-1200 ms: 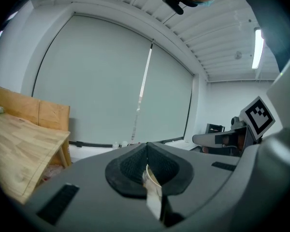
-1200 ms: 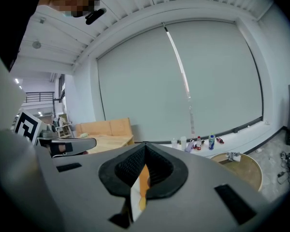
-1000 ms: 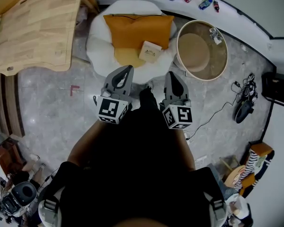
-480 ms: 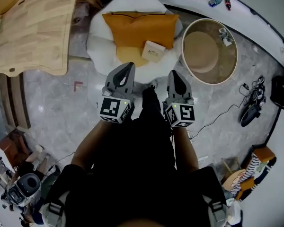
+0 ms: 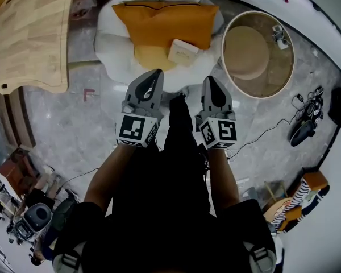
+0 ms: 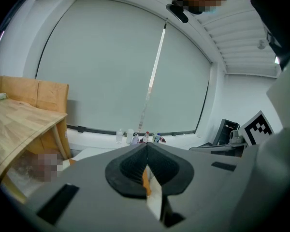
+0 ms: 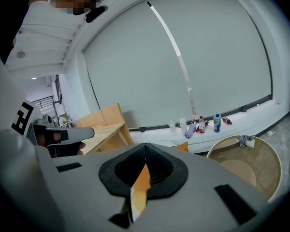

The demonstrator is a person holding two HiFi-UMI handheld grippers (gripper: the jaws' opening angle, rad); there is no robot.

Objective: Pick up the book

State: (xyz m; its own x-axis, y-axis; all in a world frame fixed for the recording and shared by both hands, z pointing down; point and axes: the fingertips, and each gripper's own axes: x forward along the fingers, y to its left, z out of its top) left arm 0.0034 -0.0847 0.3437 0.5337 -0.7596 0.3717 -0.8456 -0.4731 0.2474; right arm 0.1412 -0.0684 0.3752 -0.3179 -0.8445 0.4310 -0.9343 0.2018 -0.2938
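Fingers [image 6: 127,169] of left gripper [image 5: 157,73] and right gripper [image 5: 208,79] are closed, nothing held: book [image 5: 182,51], laid on cushion [image 5: 159,20] ahead of them, is not yet reached.

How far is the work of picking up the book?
Done: nothing; the book lies untouched on the orange cushion. In hand: the left gripper and right gripper hover short of it, jaws shut and empty. Left: open, reach, grasp, lift.
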